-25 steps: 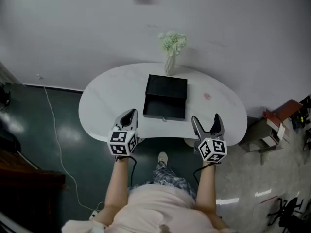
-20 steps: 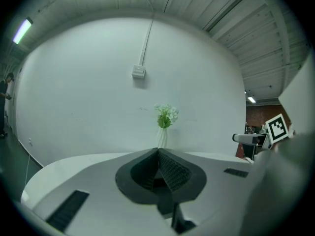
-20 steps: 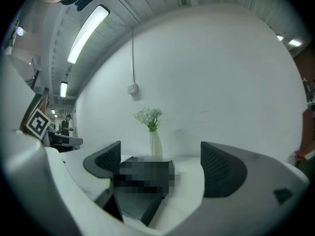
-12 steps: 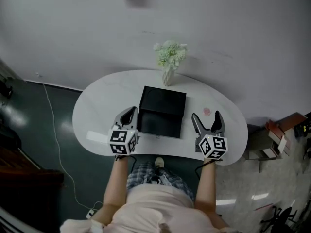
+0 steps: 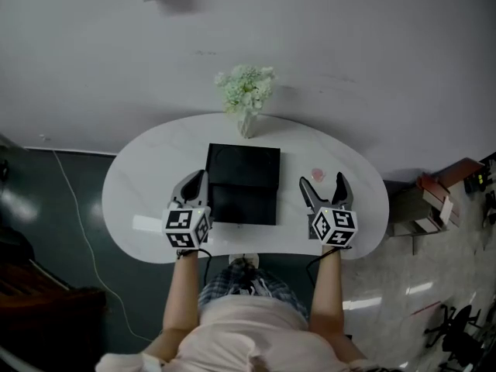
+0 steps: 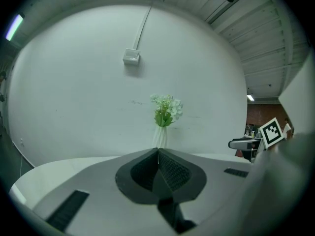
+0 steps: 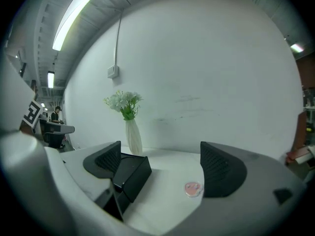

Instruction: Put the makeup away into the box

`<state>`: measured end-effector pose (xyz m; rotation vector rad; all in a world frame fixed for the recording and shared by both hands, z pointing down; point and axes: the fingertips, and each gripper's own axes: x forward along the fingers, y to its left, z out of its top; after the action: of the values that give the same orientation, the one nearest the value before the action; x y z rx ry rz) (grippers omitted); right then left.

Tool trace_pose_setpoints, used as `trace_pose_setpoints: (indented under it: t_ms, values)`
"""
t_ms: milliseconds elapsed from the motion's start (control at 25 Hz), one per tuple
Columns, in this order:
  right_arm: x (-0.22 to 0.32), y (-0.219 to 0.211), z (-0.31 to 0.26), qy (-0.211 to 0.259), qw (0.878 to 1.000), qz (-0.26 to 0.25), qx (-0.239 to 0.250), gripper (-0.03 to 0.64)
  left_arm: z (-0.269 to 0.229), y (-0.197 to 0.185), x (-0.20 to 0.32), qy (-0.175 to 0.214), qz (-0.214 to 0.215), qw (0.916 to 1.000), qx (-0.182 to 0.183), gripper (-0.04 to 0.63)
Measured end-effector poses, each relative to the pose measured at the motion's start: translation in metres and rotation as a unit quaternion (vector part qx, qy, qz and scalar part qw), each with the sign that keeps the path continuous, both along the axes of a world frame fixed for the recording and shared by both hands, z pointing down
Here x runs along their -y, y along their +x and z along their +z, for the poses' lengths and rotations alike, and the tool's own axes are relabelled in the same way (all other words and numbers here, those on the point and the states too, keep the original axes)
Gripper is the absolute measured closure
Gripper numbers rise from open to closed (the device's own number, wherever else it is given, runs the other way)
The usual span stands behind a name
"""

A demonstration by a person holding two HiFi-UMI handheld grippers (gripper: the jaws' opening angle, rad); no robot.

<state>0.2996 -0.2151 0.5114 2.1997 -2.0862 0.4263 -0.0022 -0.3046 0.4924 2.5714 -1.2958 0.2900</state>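
At the left of the white rounded surface (image 5: 147, 192), the left gripper (image 5: 197, 179) hovers over the near edge. Its fingers (image 6: 172, 168) are pressed together with nothing between them, and its marker cube faces up toward the head camera. Just to the right of it, touching neither gripper, the black box (image 5: 242, 169) sits in the middle of the surface, squarely between the two grippers. Behind the box, at the far edge by the wall, stands a white vase of pale green flowers (image 5: 246, 103); the left gripper view looks straight at it over the closed fingertips. Right of the box, the small round pink makeup item (image 5: 316, 174) lies on the surface, clear of the box and not inside it. The right gripper (image 5: 323, 188) is held just short of it with its fingers (image 7: 221, 168) spread wide apart and gripping nothing. In the right gripper view the pink item shows in the gap between them, close beside the right-hand finger, with the box behind the left-hand one.
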Motion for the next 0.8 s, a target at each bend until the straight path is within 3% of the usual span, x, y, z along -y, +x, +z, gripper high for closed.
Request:
trace_pose_setpoints:
  t_ms: [320, 520, 800]
  values:
    - [0.016, 0.026, 0.023, -0.051, 0.998, 0.018, -0.014, 0.120, 0.014, 0.024, -0.003, -0.032, 0.020, 0.9992, -0.012, 0.569]
    - [0.026, 0.042, 0.046, -0.089, 0.995, 0.037, -0.008, 0.123, 0.026, 0.051, -0.007, -0.049, 0.044, 0.9978, 0.007, 0.569]
    - [0.040, 0.055, 0.083, -0.134, 0.990, 0.052, 0.006, 0.126, 0.036, 0.114, -0.010, -0.071, 0.093, 0.9931, 0.007, 0.569]
